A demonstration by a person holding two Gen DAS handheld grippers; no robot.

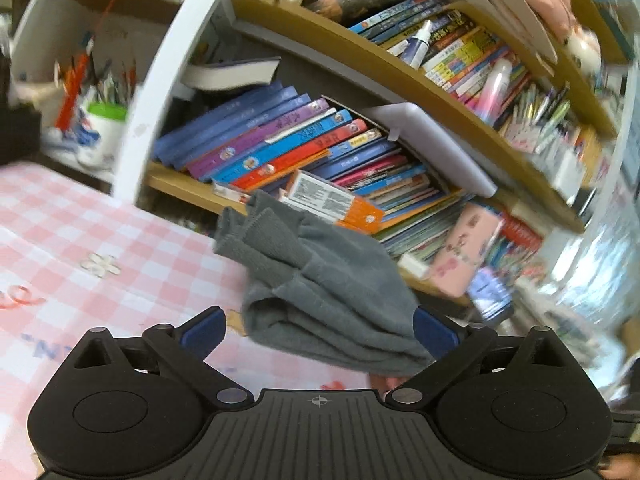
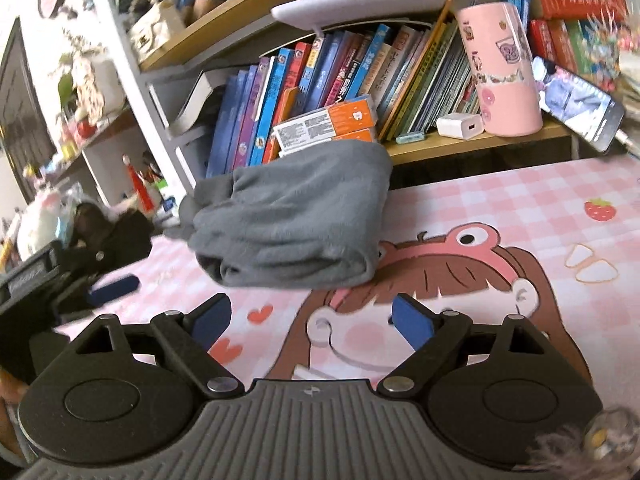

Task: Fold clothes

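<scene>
A grey garment, folded into a thick bundle, lies on the pink checked table mat near the bookshelf. It also shows in the left wrist view, with ribbed cuffs sticking up at its far end. My left gripper is open, its blue pads on either side of the bundle's near edge, the right pad touching or just behind the cloth. My right gripper is open and empty, just in front of the bundle over the cartoon print. The left gripper also shows at the left of the right wrist view.
A bookshelf full of books stands right behind the garment. An orange and white box, a white charger, a pink cup and a phone sit on its lower shelf. A white shelf post rises at the mat's edge.
</scene>
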